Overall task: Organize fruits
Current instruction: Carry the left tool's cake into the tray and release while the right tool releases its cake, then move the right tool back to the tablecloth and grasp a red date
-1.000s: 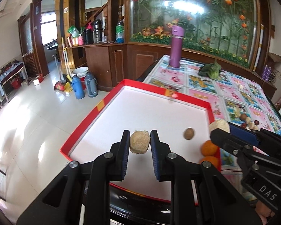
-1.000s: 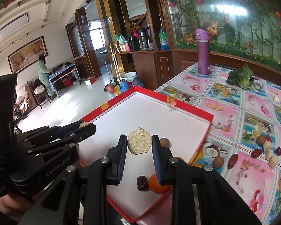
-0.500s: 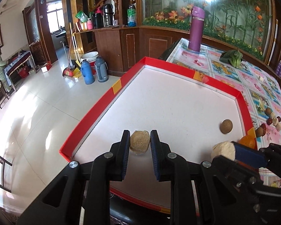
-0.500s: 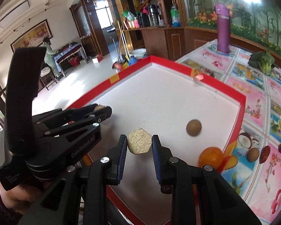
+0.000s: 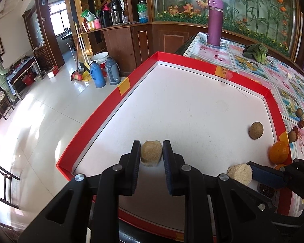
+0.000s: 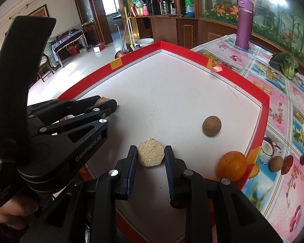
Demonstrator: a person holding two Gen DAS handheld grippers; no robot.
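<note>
Hand-held grippers lower over tray than before, each clamping a sesame cake.

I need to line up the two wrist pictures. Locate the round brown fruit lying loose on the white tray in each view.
Left wrist: the round brown fruit lies far right on the white tray, near its red rim.
Right wrist: it lies right of centre, beyond the orange.
Shared landmark: the purple flask standing on the tablecloth beyond the tray.

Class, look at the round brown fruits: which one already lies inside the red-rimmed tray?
The lone brown fruit on the tray's white floor, beyond the orange; the other brown ones lie outside on the flowered tablecloth.
</note>
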